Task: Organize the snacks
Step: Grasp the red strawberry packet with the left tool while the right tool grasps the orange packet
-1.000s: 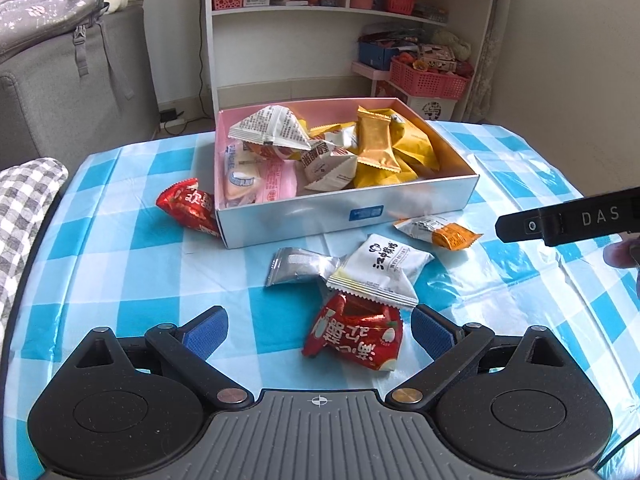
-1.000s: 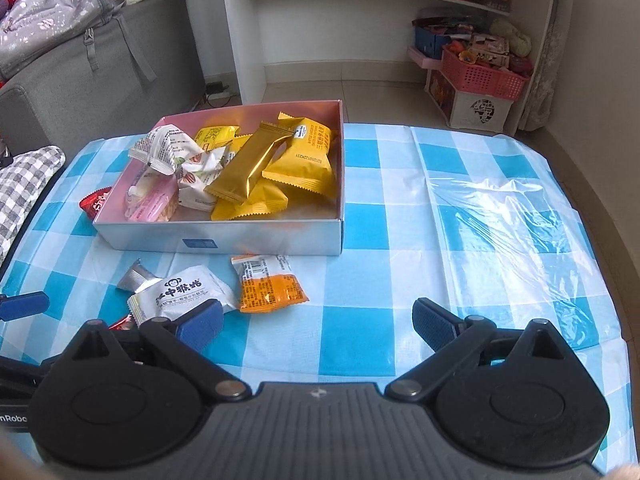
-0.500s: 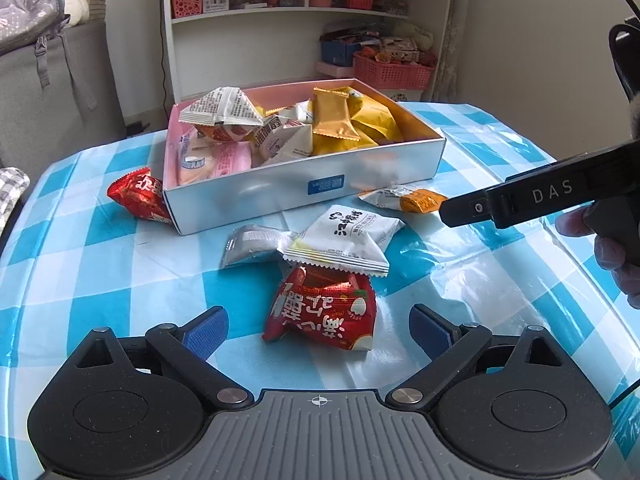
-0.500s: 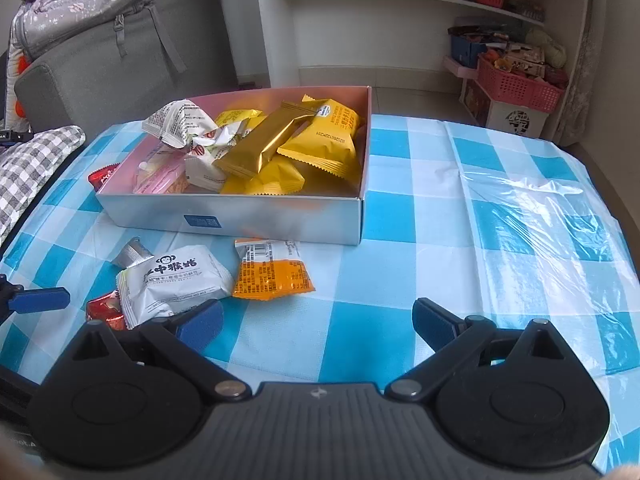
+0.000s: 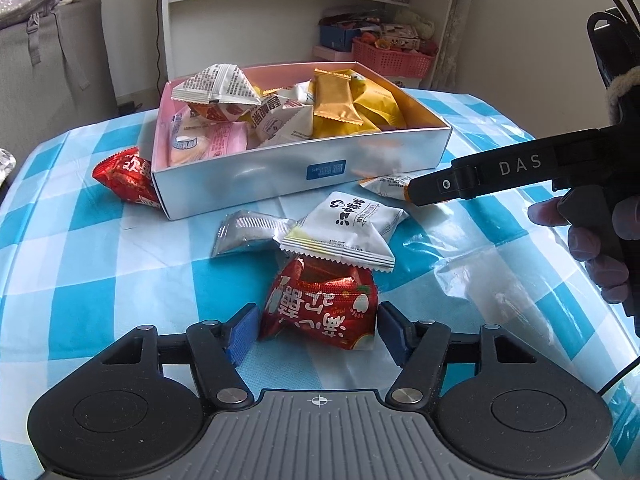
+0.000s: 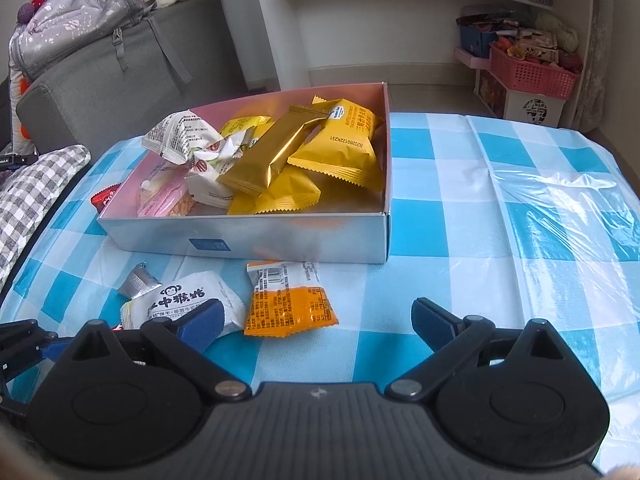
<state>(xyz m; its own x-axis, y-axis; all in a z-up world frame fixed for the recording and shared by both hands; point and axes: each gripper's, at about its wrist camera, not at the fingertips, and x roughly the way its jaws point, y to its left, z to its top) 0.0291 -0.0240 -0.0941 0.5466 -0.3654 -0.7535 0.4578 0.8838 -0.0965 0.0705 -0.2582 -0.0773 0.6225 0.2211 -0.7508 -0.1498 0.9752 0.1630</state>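
Two blue pads of left gripper [image 5: 316, 330] spread just outside red foil packet [image 5: 322, 306], bracketing but not yet pinching. Right gripper [image 6: 316, 322] likewise gaping, empty, above bare checked cloth beside orange packet [image 6: 288, 304].

Likely risks: crinkled foil sliding out on closing, puffy and slick; white pillow pack [image 5: 344, 236] overlapping the red packet's far edge, probably dragged along on lifting; silver wrapper [image 5: 250, 234] tucked under that white pack, liable to shift too. Glossy plastic tablecloth [image 6: 520, 208] wrinkled, possibly bunching.

Beyond, pale cardboard box [image 5: 304, 168], matte-sided, pink inside, heaped with yellow, gold and white serrated-edge sachets. Another red packet [image 5: 124, 178] wedged against its left wall.
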